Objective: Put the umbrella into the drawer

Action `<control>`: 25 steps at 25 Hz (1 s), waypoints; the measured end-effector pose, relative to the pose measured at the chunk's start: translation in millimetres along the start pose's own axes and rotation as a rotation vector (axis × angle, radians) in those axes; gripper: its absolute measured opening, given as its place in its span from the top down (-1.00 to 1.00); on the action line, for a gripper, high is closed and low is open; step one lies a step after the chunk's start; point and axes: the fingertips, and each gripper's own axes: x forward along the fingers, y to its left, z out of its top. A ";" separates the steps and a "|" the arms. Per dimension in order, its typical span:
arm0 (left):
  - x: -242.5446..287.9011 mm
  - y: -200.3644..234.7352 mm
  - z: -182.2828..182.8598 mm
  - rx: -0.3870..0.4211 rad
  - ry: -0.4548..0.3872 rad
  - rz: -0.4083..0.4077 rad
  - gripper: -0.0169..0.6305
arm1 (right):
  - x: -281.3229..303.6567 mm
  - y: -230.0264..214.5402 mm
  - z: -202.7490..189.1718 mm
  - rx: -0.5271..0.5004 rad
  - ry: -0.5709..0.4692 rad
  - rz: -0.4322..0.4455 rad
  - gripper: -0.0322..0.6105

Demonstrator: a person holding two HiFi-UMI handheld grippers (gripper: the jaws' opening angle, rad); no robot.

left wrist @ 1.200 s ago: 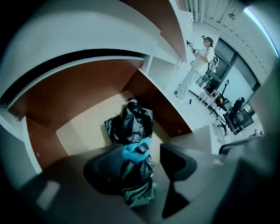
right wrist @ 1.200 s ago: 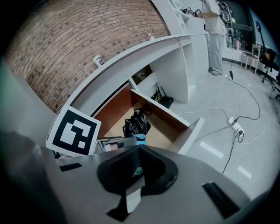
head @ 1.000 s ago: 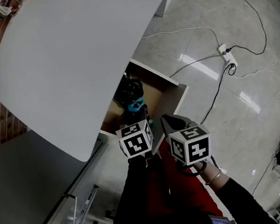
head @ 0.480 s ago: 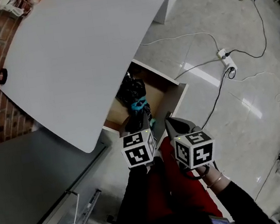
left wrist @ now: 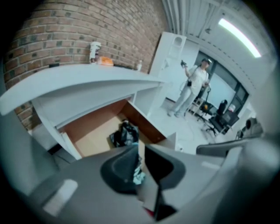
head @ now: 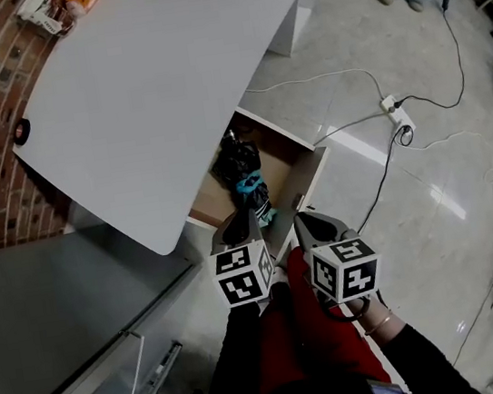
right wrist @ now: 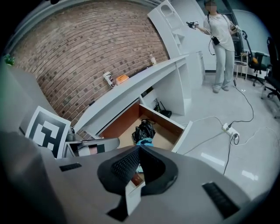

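- Jaws of the left gripper (left wrist: pixel 141 148) stand almost together, having just been closing. A thin slit remains between them and nothing is caught in it.
- Jaws of the right gripper (right wrist: pixel 140 148) meet at their tips and pinch nothing.
- Umbrella (head: pixel 241 169): black and folded, with a teal part at the end nearer the jaws. It lies on the drawer floor, ahead of and below both pairs of jaws, and touches neither.
- Drawer (head: pixel 312 177): pulled out from under the desk (head: pixel 164 75). Its white front panel lies just ahead of the right jaws, and its back runs in under the desk beyond the umbrella.
- Stage, as judged: the umbrella appears to be delivered. What remains is to draw both grippers clear, and perhaps to push the drawer shut, though the task does not ask for that.
- Good practice in drawing clear: bring the jaws straight back along the line they point, so that no tip hooks the loose fabric and drags the umbrella up over the front panel.
- Good practice if closing: first check that no part of the umbrella stands above the drawer walls. Then press the closed jaws flat against the middle of the front panel and push evenly, so that the drawer does not skew.
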 end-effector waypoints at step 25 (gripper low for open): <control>-134.7 -10.3 52.1 0.071 -0.270 -0.079 0.94 | -87.5 67.4 40.1 -0.111 -0.244 0.081 0.88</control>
